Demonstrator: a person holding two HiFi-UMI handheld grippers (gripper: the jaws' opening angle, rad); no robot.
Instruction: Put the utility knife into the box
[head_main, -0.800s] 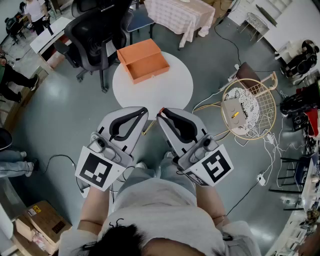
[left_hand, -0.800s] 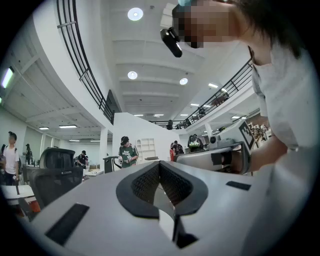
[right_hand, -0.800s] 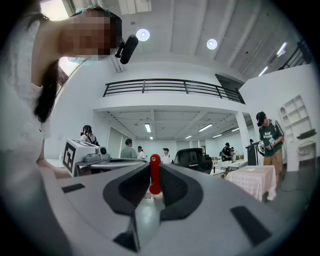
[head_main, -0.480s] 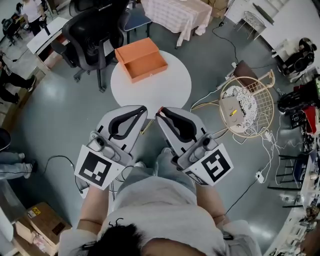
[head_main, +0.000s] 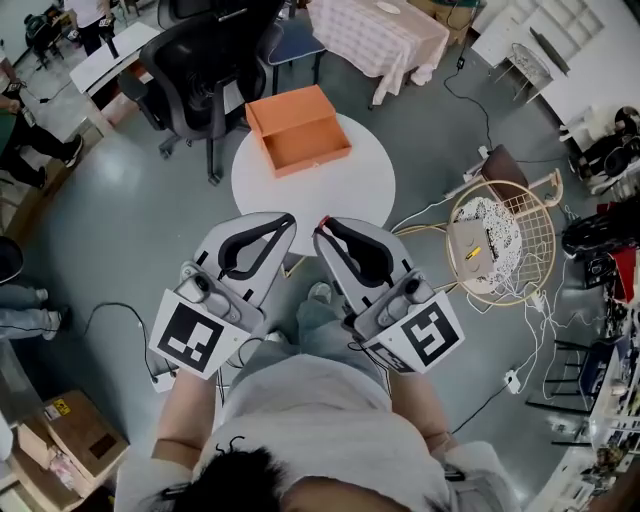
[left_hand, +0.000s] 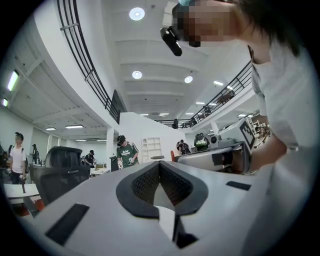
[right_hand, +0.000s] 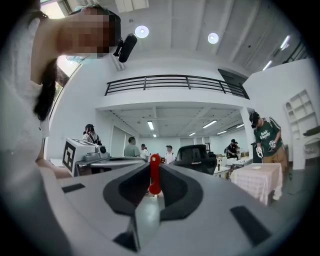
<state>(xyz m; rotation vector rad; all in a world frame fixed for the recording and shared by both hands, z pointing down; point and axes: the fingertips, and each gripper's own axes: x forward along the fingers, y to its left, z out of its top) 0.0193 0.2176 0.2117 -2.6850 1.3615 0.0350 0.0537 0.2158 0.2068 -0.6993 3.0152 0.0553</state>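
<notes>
An open orange box (head_main: 300, 130) lies at the far side of a round white table (head_main: 335, 190). Both grippers are held close to the body, short of the table, with their tips pointing toward it. My right gripper (head_main: 321, 228) is shut on the utility knife (head_main: 323, 220), and only its red end pokes out past the tips. In the right gripper view the red knife (right_hand: 154, 172) stands upright between the jaws of the right gripper (right_hand: 152, 170). My left gripper (head_main: 289, 218) is shut with nothing in it; in its own view the left gripper (left_hand: 159, 166) shows its pads meeting.
A black office chair (head_main: 205, 60) stands left of the table, and a table with a checkered cloth (head_main: 375, 35) behind it. A wire basket chair (head_main: 497, 235) with cables is at the right. Cardboard boxes (head_main: 75, 435) lie on the floor at lower left. People stand in the background.
The table and box have shifted slightly right and down in the head view as the person moves. Both grippers keep the same pose and grip.
</notes>
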